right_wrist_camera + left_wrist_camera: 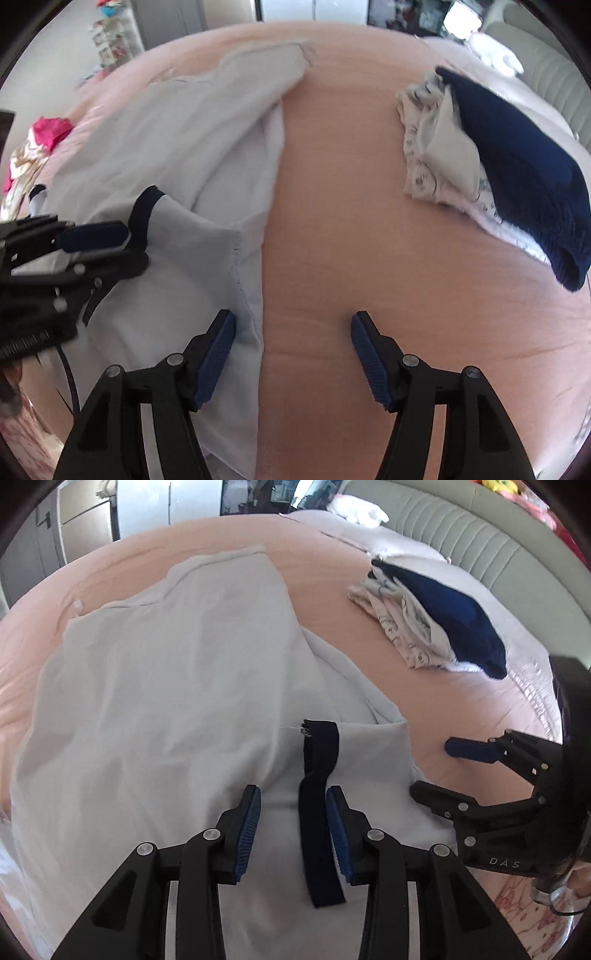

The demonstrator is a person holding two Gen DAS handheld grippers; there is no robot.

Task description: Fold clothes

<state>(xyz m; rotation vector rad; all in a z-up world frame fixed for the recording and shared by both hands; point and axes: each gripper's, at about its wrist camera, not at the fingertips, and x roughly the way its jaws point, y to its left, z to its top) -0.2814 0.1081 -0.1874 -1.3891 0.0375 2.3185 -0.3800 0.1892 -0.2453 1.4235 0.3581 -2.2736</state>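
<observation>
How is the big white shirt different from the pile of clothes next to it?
The white shirt lies spread out and only partly folded; the pile is already folded and stacked. The shirt is one pale garment with dark trim; the pile has several pieces, a navy one on top. Both lie on the pink bed.

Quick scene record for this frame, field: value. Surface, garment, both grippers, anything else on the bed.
surface: pink bedsheet
garment: pale grey shirt with navy trim, spread out, partly folded over itself
left gripper: open, jaws either side of the navy trim, over the shirt
right gripper: open; one finger over the shirt's edge, the other over bare sheet
stack: folded clothes with a navy item on top, apart from the shirt
other: pink cloth at the far bed edge
</observation>
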